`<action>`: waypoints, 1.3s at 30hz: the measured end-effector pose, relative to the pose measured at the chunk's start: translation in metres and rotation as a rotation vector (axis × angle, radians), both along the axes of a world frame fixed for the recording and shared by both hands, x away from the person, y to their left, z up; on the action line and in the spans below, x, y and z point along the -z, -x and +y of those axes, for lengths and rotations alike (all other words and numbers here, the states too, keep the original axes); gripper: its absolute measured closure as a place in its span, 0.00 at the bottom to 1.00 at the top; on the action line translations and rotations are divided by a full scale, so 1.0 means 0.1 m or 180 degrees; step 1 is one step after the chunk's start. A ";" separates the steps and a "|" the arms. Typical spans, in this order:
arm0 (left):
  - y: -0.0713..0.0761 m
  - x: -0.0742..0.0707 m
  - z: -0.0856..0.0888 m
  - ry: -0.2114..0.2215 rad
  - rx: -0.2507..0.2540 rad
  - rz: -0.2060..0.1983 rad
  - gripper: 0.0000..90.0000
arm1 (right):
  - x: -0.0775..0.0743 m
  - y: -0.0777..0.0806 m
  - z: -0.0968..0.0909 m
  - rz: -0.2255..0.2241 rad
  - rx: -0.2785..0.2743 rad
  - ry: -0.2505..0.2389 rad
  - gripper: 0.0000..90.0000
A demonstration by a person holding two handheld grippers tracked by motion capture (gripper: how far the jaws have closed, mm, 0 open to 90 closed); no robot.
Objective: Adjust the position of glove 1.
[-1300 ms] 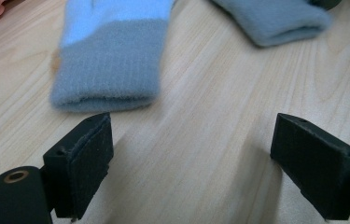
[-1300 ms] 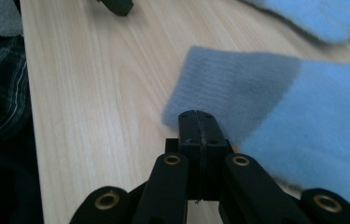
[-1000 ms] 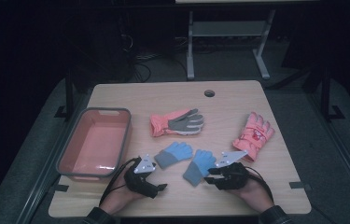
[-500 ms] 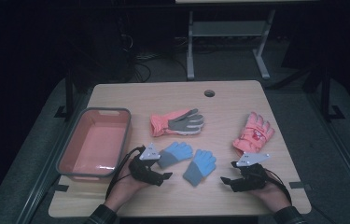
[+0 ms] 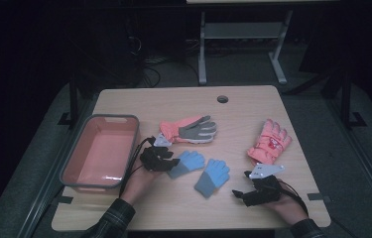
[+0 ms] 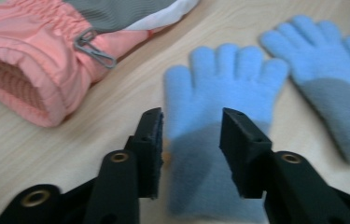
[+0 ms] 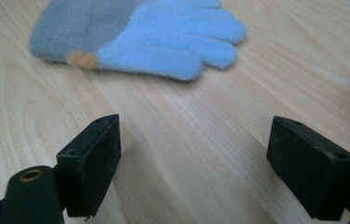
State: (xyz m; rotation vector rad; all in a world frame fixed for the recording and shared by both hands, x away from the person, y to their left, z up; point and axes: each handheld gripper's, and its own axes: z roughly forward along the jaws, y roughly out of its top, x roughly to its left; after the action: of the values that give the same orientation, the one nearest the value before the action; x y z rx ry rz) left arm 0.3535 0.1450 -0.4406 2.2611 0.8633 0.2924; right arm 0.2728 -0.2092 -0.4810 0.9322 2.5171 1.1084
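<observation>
Two blue knit gloves with grey cuffs lie side by side on the wooden table (image 5: 253,106). My left gripper (image 5: 171,161) (image 6: 190,135) straddles the grey cuff of the left blue glove (image 5: 187,161) (image 6: 219,79). Its jaws have just been closing with the cuff between them, and a gap still shows beside one pad. The right blue glove (image 5: 213,176) (image 6: 331,70) (image 7: 154,32) lies flat ahead of my right gripper (image 5: 238,193) (image 7: 193,154). That gripper's jaws have just been opening and stand wide over bare wood with nothing between them.
A pink and grey ski glove (image 5: 188,129) (image 6: 37,56) lies behind the blue pair. A pink glove (image 5: 269,143) rests at the right. A pink tub (image 5: 74,163) stands at the table's left edge. A cable hole (image 5: 222,99) sits near the far edge.
My right gripper has let go of the right blue glove and drawn back to the right, jaws wider. My left gripper has moved forward onto the left glove's cuff, jaws narrower.
</observation>
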 end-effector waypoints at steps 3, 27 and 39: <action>-0.05 0.05 0.01 -0.0022 -0.0074 0.0067 0.70 | 0.00 0.00 0.00 0.0003 -0.0013 0.0005 0.18; -0.10 0.13 0.04 0.0103 -0.0120 0.0425 0.98 | -0.08 0.04 0.02 0.0118 0.0036 -0.0072 0.55; -0.03 -0.09 0.08 0.0434 -0.0159 0.0257 0.98 | -0.11 -0.03 0.30 0.0199 -0.0274 -0.0137 1.00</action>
State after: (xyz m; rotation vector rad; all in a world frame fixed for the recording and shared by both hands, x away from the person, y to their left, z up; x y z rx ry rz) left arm 0.3563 0.1530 -0.4319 2.1396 0.9535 0.1608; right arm 0.2761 -0.1789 -0.4700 0.8905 2.6159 1.1805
